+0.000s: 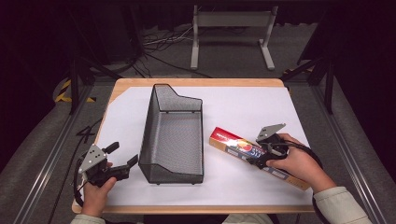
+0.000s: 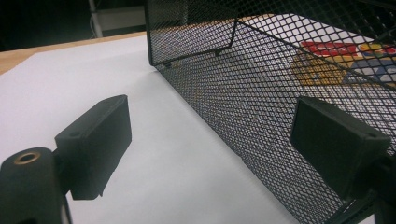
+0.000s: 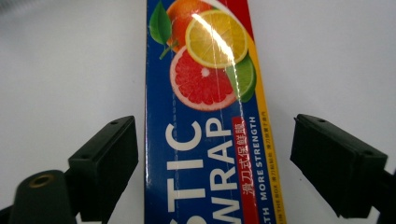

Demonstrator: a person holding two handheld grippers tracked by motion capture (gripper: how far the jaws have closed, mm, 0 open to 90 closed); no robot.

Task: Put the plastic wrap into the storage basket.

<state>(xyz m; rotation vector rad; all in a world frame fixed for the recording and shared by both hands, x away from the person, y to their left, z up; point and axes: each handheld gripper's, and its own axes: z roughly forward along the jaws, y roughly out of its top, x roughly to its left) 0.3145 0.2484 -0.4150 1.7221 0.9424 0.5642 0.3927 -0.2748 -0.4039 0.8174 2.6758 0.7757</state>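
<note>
A long plastic-wrap box (image 1: 233, 143) with citrus fruit printed on it lies flat on the white tabletop, to the right of a black wire-mesh basket (image 1: 147, 126). My right gripper (image 1: 258, 156) hovers over the box's middle. In the right gripper view its jaws straddle the box (image 3: 205, 116) with a gap on each side, so the right gripper (image 3: 215, 154) is open. My left gripper (image 1: 123, 155) rests near the basket's front left corner, open and holding nothing. In the left gripper view the left gripper (image 2: 210, 135) faces the mesh wall (image 2: 243, 93), and the box (image 2: 345, 60) shows through it.
The basket holds nothing. White paper (image 1: 126, 112) covers the table, and a wooden rim (image 1: 196, 82) shows at the far edge. Beyond the table stand a grey metal frame (image 1: 231, 28) and loose cables (image 1: 161, 42) on the floor. Bare paper lies left of the basket.
</note>
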